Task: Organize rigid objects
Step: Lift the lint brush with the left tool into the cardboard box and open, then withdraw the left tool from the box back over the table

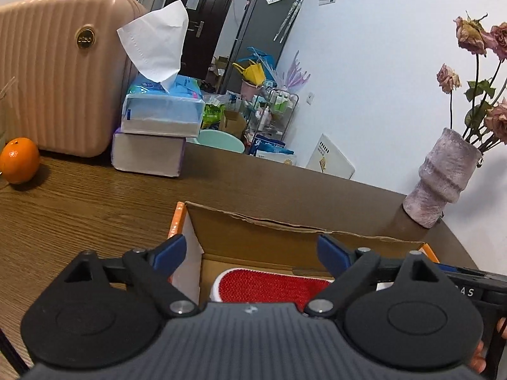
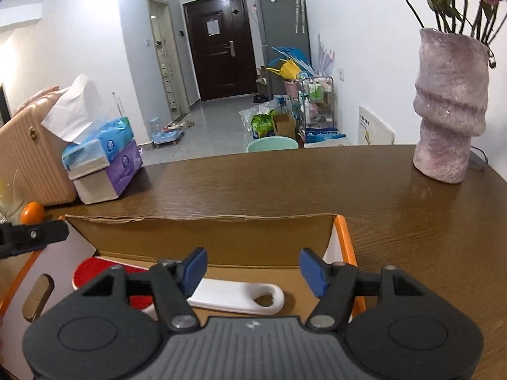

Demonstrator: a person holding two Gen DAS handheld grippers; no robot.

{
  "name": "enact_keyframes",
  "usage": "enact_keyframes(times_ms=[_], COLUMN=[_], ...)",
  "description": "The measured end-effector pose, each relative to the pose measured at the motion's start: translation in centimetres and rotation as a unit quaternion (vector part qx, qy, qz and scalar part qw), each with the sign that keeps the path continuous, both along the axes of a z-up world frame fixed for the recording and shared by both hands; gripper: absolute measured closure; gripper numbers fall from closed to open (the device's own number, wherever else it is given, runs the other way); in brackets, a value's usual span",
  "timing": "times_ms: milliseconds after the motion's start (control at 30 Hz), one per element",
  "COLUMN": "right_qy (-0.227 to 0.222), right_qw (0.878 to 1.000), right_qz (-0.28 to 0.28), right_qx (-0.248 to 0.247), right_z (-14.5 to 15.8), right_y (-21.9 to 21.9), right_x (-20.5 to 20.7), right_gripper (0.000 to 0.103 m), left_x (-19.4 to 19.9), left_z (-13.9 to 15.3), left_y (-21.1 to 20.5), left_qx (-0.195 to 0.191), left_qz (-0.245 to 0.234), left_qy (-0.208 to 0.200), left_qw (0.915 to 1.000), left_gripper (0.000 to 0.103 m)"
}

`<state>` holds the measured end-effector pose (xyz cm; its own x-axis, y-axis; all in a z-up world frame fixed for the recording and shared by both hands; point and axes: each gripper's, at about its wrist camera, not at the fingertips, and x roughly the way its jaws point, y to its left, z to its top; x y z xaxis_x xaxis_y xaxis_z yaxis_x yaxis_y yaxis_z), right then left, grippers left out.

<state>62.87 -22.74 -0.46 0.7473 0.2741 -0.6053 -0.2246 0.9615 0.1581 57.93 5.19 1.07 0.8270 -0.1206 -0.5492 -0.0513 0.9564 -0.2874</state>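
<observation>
An open cardboard box with orange edges (image 1: 285, 237) (image 2: 202, 237) stands on the wooden table. Inside it lies a white brush with a red bristle pad (image 1: 269, 288) (image 2: 237, 297); its white handle with a heart-shaped hole points right in the right wrist view. My left gripper (image 1: 252, 253) is open and empty above the box, over the red pad. My right gripper (image 2: 253, 270) is open and empty above the box, over the handle. The left gripper's edge (image 2: 31, 236) shows in the right wrist view.
An orange (image 1: 19, 160) (image 2: 31, 212), a pink suitcase (image 1: 63, 69) and stacked tissue packs (image 1: 158, 133) (image 2: 104, 161) stand at the left. A pink vase of dried roses (image 1: 443, 177) (image 2: 450, 104) stands at the right. The table's far edge (image 2: 285, 152) runs behind the box.
</observation>
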Motion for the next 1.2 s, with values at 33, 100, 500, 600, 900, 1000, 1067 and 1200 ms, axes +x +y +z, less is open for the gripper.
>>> enact_keyframes(times_ms=[33, 100, 500, 600, 900, 1000, 1067, 1200], right_qy=[0.001, 0.005, 0.092, 0.087, 0.038, 0.004, -0.014, -0.033], right_qw=[1.0, 1.0, 0.994, 0.994, 0.998, 0.999, 0.999, 0.999], right_qz=[0.006, 0.017, 0.035, 0.042, 0.024, 0.016, 0.01, 0.004], right_qx=[0.002, 0.008, -0.054, -0.052, -0.033, -0.039, -0.04, -0.031], right_z=[0.0, 0.0, 3.7, 5.4, 8.2, 9.3, 9.9, 10.7], right_y=[0.0, 0.1, 0.7, 0.3, -1.1, -1.5, -1.9, -2.8], right_x=[0.1, 0.2, -2.5, -5.0, -12.1, -14.2, -15.5, -18.2], right_gripper=[0.035, 0.035, 0.023, 0.02, 0.019, 0.019, 0.016, 0.014], left_x=[0.2, 0.7, -3.0, -5.3, -13.1, -15.5, -16.8, -19.9], left_z=[0.0, 0.0, 4.2, 6.1, 10.2, 10.6, 10.7, 10.9], left_y=[-0.2, -0.8, -2.3, -1.9, -2.2, -2.5, -2.6, -3.0], left_qx=[0.005, 0.026, 0.094, 0.088, 0.107, 0.106, 0.099, 0.11], left_qz=[-0.001, -0.005, -0.027, -0.037, -0.008, -0.003, -0.008, -0.008], left_qy=[0.004, 0.014, 0.043, 0.036, -0.036, -0.055, -0.057, -0.073], left_qw=[1.0, 0.9995, 0.9943, 0.9947, 0.9936, 0.9928, 0.9934, 0.9912], left_gripper=[0.012, 0.012, 0.0, 0.0, 0.0, 0.0, 0.0, 0.0])
